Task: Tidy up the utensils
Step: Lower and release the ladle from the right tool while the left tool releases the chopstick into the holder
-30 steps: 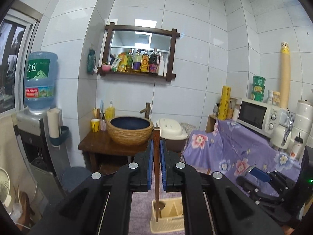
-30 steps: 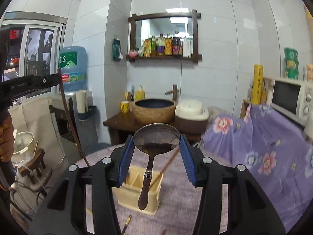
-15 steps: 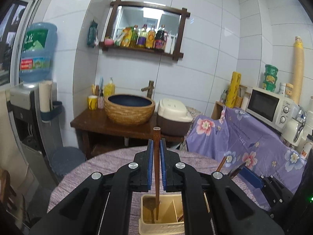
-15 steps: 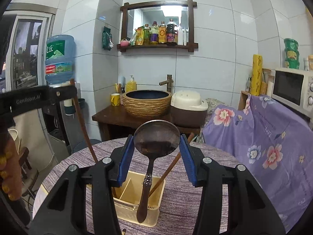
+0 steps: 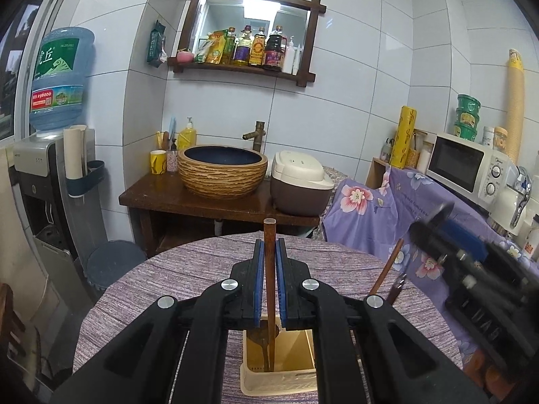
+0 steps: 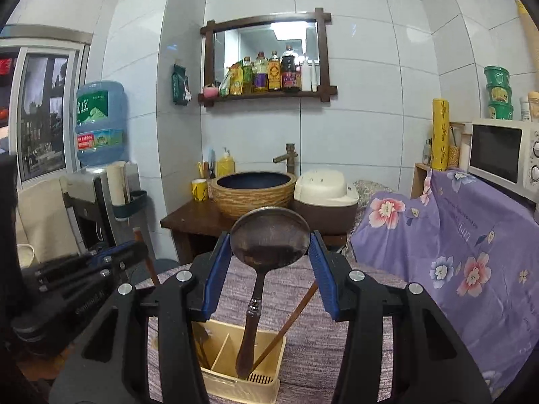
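Insertion is the step in hand: you have both utensils standing over the caddy [image 6: 235,367], a cream plastic box with a divider on the round table [image 5: 188,269], toward its near edge. Your left gripper [image 5: 269,279] is clamped tight on a wooden handle [image 5: 269,235], upright, whose dark spoon end reaches down into the caddy's left compartment. Your right gripper [image 6: 269,269] stands about half open with its pads pressing the rim of a ladle [image 6: 269,235], bowl up, its handle down inside the right compartment. A chopstick [image 6: 286,326] already leans in that same compartment. Next, I judge, you need to let each piece go without tipping the light caddy: release gently, then draw straight back and up.
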A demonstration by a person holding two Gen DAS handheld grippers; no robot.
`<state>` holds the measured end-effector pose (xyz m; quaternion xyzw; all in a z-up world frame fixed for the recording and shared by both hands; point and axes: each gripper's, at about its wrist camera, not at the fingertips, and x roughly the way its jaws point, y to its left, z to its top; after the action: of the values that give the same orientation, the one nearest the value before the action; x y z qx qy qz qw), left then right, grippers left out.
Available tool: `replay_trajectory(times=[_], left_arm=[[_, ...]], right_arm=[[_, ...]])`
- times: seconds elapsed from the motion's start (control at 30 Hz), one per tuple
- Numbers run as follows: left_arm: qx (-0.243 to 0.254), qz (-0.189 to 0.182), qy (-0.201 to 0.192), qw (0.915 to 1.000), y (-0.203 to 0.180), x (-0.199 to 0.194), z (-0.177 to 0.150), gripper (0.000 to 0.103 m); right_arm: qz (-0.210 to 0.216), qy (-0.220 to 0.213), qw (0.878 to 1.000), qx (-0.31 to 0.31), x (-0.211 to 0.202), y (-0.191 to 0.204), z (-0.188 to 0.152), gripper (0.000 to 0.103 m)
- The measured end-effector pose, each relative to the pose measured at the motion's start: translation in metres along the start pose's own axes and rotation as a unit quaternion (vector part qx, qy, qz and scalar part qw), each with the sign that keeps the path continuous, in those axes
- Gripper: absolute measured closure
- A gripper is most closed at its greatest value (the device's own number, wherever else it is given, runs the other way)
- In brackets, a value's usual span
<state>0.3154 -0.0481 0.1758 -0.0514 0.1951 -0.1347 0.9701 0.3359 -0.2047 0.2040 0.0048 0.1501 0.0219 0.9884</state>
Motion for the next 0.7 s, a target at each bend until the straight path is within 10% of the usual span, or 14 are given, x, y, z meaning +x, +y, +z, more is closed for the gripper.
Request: replay_trajectory(times=[0.7], left_arm=[[-0.013, -0.01, 0.056, 0.9983, 0.013, 0.023, -0.044, 0.096]], right_arm=[[-0.001, 0.064, 0.997, -0.037, 0.021, 0.017, -0.088, 0.054]])
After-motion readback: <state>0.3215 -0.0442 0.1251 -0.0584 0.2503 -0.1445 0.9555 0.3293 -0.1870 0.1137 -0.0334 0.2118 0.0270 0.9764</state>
